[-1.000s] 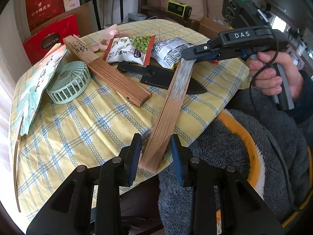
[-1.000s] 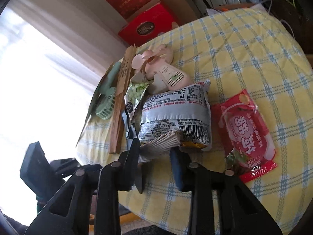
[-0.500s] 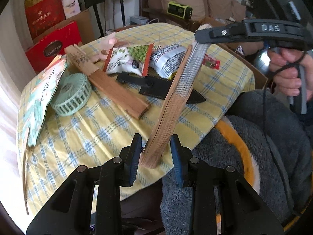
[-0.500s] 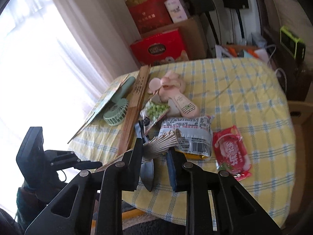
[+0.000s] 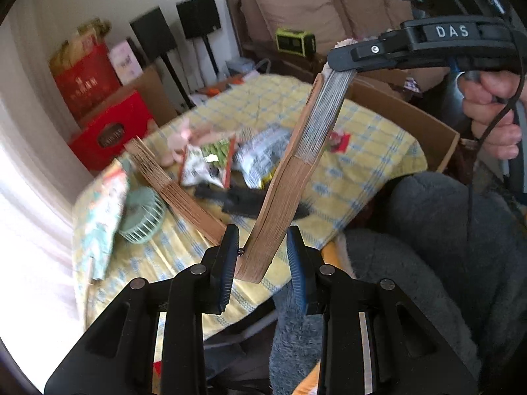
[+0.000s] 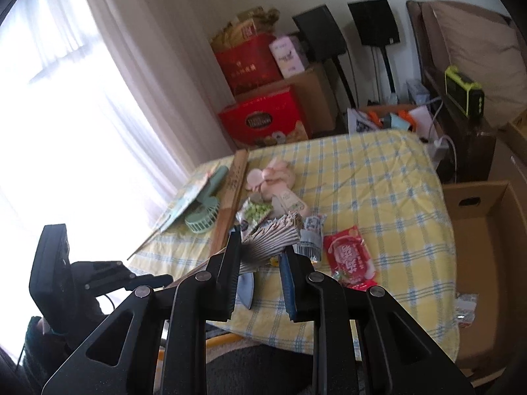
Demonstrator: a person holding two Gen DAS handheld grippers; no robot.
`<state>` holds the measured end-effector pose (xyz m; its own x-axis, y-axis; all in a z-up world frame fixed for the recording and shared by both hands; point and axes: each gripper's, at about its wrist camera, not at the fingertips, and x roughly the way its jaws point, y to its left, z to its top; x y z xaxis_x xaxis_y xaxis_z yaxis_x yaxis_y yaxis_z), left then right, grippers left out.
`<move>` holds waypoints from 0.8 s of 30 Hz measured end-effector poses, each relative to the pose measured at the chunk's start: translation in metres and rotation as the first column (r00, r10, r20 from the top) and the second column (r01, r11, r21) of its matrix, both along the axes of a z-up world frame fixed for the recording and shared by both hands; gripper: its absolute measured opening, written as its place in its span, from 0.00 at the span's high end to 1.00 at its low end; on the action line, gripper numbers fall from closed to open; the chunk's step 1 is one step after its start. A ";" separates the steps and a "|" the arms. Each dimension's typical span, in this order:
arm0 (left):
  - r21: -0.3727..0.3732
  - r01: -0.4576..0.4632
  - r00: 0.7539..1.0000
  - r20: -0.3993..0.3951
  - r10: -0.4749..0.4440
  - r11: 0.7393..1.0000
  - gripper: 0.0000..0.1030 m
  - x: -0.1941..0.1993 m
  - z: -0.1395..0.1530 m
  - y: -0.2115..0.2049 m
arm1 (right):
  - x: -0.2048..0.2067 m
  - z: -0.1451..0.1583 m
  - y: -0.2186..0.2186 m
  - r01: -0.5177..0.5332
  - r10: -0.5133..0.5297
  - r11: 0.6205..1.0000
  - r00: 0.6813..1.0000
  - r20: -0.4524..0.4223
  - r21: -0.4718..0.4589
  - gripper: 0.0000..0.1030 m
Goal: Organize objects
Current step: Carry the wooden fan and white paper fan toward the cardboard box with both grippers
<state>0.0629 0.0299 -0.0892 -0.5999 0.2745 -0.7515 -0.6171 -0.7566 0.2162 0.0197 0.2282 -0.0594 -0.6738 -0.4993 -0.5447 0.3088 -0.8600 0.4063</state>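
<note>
The folded brown bamboo fan (image 5: 293, 171) now hangs above the yellow checked table (image 5: 362, 151), left gripper (image 5: 263, 256) and right gripper (image 6: 260, 256) each grasping an end.

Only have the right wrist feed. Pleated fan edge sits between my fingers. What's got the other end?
Observer: The left gripper is closed on the folding fan's wooden pivot end.
Operator: Fan touching the table?
Observer: No. It is clear of the yellow checked tablecloth, slanting up from the left gripper to the right gripper.
Operator: Who's on my handle?
Observer: A bare hand is wrapped round the right gripper's handle, with a black cable crossing in front of its fingers.
</note>
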 end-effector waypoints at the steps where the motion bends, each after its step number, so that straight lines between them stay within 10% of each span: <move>1: -0.002 0.002 1.000 -0.003 -0.002 1.000 0.74 0.002 0.002 0.004 | 0.003 0.004 0.002 0.002 -0.002 1.000 1.000 -0.011 -0.006 0.79; 24: -0.030 0.054 0.997 -0.049 -0.056 0.998 0.80 0.026 0.014 0.067 | 0.041 0.042 0.045 0.076 -0.080 0.996 0.991 -0.110 -0.035 0.85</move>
<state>0.0890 0.0965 -0.0750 -0.6213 0.2868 -0.7292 -0.6455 -0.7149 0.2687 0.0608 0.2734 -0.0171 -0.7669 -0.4582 -0.4493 0.2861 -0.8708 0.3998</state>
